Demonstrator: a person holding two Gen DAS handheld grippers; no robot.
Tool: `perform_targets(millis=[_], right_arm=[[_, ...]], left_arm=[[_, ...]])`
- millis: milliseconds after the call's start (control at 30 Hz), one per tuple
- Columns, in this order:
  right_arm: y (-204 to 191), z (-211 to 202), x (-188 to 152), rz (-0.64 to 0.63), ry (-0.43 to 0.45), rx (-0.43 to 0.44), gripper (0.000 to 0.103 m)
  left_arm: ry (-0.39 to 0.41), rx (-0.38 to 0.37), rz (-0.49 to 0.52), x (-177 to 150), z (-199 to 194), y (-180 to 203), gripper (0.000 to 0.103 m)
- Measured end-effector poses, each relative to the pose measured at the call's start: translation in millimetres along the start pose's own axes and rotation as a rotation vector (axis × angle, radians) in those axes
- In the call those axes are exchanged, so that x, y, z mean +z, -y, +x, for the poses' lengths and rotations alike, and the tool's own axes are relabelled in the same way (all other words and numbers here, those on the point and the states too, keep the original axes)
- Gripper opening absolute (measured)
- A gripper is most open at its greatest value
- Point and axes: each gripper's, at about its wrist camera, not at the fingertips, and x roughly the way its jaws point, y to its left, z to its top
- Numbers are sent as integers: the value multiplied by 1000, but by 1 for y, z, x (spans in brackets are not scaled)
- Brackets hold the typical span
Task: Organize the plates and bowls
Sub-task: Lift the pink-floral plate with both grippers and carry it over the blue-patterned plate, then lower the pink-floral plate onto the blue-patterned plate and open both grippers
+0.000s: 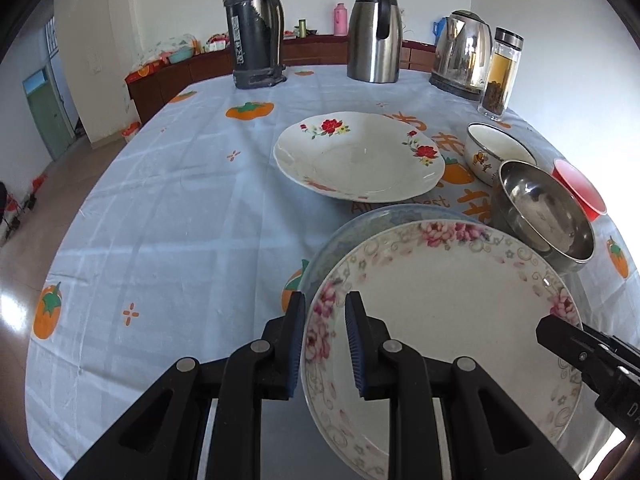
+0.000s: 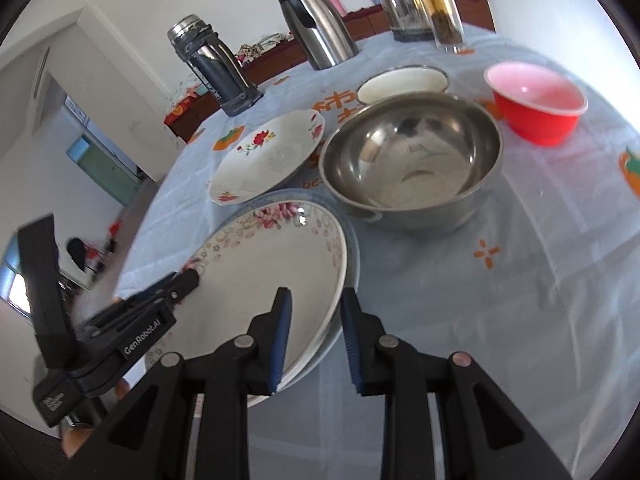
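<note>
Roughly a third done, judging by the layout: pink plate (image 1: pixel 444 320) already sits on the blue plate (image 1: pixel 384 216), so one stack has begun.

Left hand-held gripper (image 1: pixel 324 344): jaws part open, straddling the pink plate's near-left rim, one pad outside and one over the plate. No clear squeeze visible, so it reads as open around the rim, not gripping.

Right hand-held gripper (image 2: pixel 316 340): jaws part open, straddling the right rim of the same stack; left pad over the pink plate, right pad outside the blue plate's edge. Contact cannot be told.

Both grippers sit at opposite rims of the stack, either just releasing or about to take hold; which one I cannot tell.

Left to do, as I judge it:
- red-flower plate (image 1: pixel 360 156), ahead of the left hand-held gripper, alone on the surface (image 1: pixel 180 208), apart from the stack.
- steel bowl (image 2: pixel 412 160), just ahead of the right hand-held gripper, close beside the stack.
- white bowl (image 2: pixel 402 80) behind the steel one; red bowl (image 2: pixel 538 100) ahead and to the right. None nested.

Flasks, kettle, jar stand far ahead, not involved.
</note>
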Motion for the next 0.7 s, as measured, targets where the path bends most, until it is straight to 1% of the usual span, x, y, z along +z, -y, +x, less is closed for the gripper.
perform_targets(millis=[100,200,367,500,600,667,700], right_arm=[[1,0,-2,-15,6,-5,26],[3,0,-2,-16,11,-7,26],[3,1,-4,-22,16,-17,26],[3,1,-5,-28,23,-13,26],[6,-1,-6,-21,12,-9,27],[8,-12,-6,-13,35,3,27],[9,-22,-5,-17,67,2,27]], left_arm=[[25,14,31,0,-3,8,23],[30,26,44,0,-2,12,23],[14,22,12,0,2,5,23],[11,-17,-21,1,-1,-3,23],[32,-1,-24,1,-10,-8,23],[44,-8,-39,1,-17,-15,23],[52,-6,-52,2,-21,-20,23]])
